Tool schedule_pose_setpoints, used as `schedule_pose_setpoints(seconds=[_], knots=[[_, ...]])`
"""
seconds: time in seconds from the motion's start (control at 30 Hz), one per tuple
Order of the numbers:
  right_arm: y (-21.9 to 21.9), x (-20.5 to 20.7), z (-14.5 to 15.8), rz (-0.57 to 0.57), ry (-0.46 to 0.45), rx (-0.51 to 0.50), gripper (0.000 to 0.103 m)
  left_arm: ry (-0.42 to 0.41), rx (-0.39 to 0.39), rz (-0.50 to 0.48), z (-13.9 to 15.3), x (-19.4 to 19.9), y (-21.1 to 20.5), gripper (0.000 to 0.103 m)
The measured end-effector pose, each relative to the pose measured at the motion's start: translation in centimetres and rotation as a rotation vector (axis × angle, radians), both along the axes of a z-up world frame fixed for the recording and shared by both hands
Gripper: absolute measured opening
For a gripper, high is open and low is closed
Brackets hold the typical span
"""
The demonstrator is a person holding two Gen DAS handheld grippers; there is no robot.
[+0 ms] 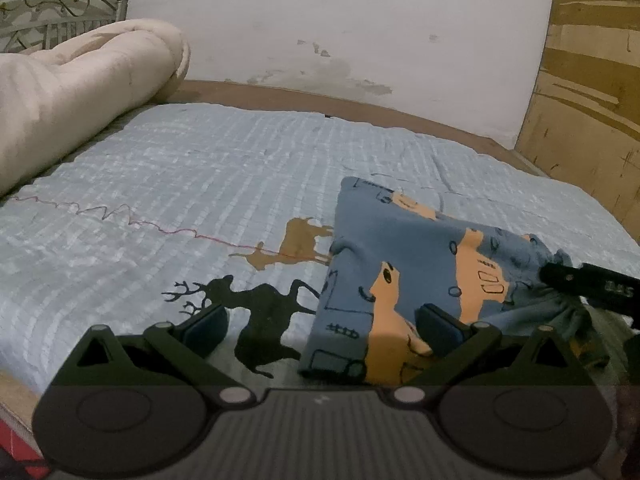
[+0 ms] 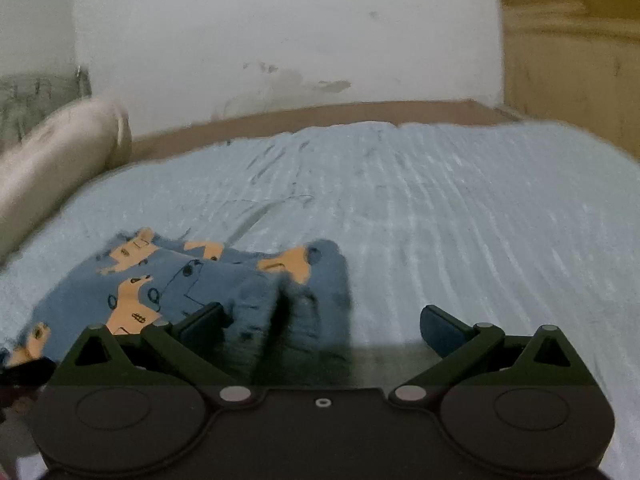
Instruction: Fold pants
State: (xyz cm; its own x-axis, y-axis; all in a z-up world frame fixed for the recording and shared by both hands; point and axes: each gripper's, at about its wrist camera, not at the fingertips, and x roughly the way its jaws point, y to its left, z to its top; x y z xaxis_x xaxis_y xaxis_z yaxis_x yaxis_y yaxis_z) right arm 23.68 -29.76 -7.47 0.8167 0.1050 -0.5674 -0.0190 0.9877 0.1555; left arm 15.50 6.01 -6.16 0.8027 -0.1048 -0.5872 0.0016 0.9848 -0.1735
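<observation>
The pants (image 1: 404, 272) are blue with orange animal prints and lie folded into a compact bundle on the light blue bedspread (image 1: 200, 168). My left gripper (image 1: 320, 328) is open, with the bundle's near left edge between its fingers. In the right wrist view the pants (image 2: 168, 284) lie at the lower left, blurred. My right gripper (image 2: 320, 324) is open, just over the bundle's right end and holding nothing. The right gripper's dark body (image 1: 588, 284) shows at the right edge of the left wrist view, by the bundle's gathered right end.
A rolled cream blanket (image 1: 80, 84) lies at the far left of the bed, in front of a metal headboard (image 1: 56, 4). A white wall runs behind the bed and a wooden panel (image 1: 588, 80) stands at the right. Deer prints (image 1: 260, 308) mark the bedspread.
</observation>
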Motion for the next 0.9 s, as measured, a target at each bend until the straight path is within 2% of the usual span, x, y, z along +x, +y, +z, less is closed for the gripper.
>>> schedule_pose_setpoints(seconds=[0.07,0.17,0.27,0.47,0.57,0.63,0.73,0.83,0.9], knots=[[-1.7,-0.8,-0.3,-0.037,-0.013,0.049,0.102,0.001,-0.004,0.001,0.0,-0.1,0.0,0.102],[-2.9,-0.9,-0.8,-0.031,-0.003,0.111,0.102,0.000,-0.001,0.003,0.1,-0.3,-0.1,0.102],[-2.3,-0.7,-1.0,-0.031,-0.016,0.074,0.102,-0.001,-0.003,0.006,0.0,-0.3,0.0,0.102],[-2.1,-1.1,-1.3,-0.032,-0.040,0.066,0.102,-0.002,0.004,0.007,0.2,-1.1,0.0,0.102],[-1.4,-2.1,-0.3,-0.066,-0.045,0.016,0.102,-0.006,-0.009,0.015,0.4,-1.5,0.1,0.102],[-0.2,-3.2,0.6,-0.080,-0.084,-0.030,0.102,-0.006,-0.012,0.020,0.4,-1.5,0.1,0.102],[1.9,-3.6,0.9,0.024,-0.102,-0.070,0.102,-0.009,0.009,0.017,0.2,-1.6,-0.2,0.102],[2.7,-3.1,-0.3,0.062,-0.036,-0.129,0.102,-0.012,0.022,0.006,0.1,-1.7,-0.2,0.102],[1.7,-3.9,-1.0,0.071,-0.041,-0.084,0.102,-0.015,0.037,-0.003,-0.1,-1.8,-0.4,0.102]])
